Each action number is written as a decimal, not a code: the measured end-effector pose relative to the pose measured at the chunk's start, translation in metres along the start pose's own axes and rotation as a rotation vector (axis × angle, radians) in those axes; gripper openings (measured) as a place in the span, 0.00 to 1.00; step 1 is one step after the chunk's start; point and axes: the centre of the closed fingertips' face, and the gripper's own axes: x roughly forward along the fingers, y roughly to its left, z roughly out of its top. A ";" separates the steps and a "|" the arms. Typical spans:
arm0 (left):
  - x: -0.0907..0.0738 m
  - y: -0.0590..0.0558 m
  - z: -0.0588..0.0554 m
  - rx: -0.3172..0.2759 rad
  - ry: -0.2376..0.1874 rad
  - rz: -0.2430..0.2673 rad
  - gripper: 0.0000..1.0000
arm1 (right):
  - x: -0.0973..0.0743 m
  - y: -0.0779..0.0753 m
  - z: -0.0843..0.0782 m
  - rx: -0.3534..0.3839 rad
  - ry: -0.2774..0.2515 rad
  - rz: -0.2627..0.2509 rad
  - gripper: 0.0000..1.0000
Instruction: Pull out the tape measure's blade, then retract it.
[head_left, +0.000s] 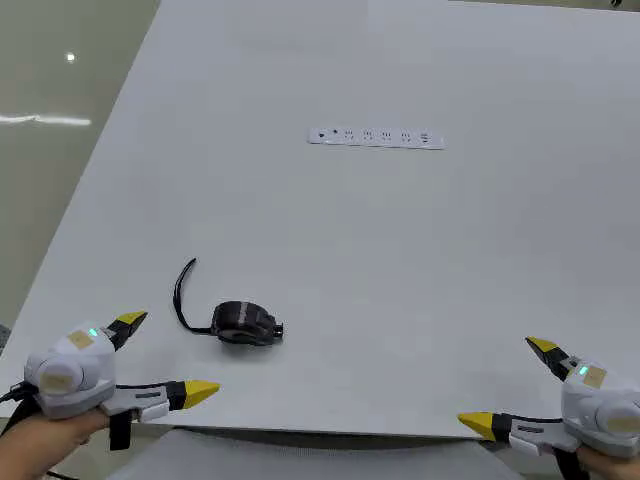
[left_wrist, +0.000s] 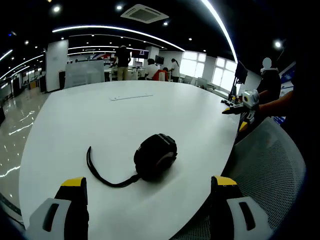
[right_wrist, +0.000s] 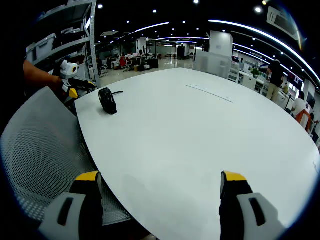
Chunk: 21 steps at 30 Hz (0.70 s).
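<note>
Nothing's been grabbed yet, as far as anyone can tell. The tape measure (head_left: 245, 322) sits on the white table (head_left: 420, 250) near the front edge, just ahead of the left gripper (head_left: 168, 355), with its black wrist strap (head_left: 182, 292) curling off to the side and the blade fully inside the case. Both grippers have their jaws spread wide with nothing between them, and the right gripper (head_left: 508, 384) is well apart from the tape.

Stuff that could bite the person here:
- The case looks rounded and the tabletop looks slick, so an off-centre pinch probably just skates it away, maybe off the near edge.
- The strap lies right by the case, so the left jaws could close on the strap instead of the case.
- The blade's hook is too small to make out, so the right jaws could easily miss it or slip off mid-pull.
- If the hook gets let go all at once, the blade likely whips back hard.
</note>
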 end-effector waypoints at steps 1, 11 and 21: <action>0.000 0.000 0.001 0.000 -0.003 0.003 1.00 | 0.000 0.001 0.000 0.000 -0.001 0.003 1.00; 0.000 -0.001 0.008 0.010 -0.006 0.004 1.00 | 0.000 0.002 0.001 0.004 0.000 -0.001 1.00; -0.002 0.001 0.007 0.011 -0.009 0.001 1.00 | -0.003 0.001 -0.001 0.004 0.003 -0.009 1.00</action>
